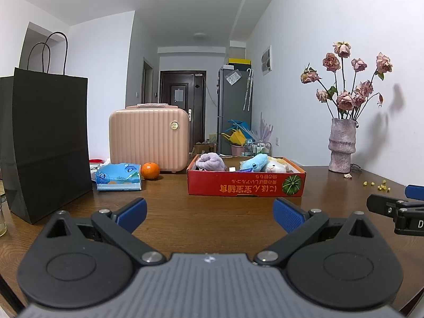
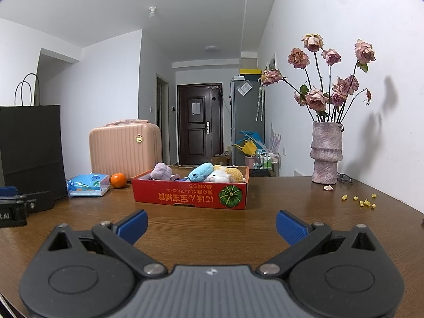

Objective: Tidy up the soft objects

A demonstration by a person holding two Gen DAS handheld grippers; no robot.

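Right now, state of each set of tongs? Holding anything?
Left tongs: open, holding nothing, above the table.
Right tongs: open, holding nothing, facing the red box.

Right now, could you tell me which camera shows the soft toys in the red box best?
The right wrist view: the soft toys show higher above the red box rim, purple, blue, white and yellow apart. The left wrist view shows the same toys, lower behind the rim.
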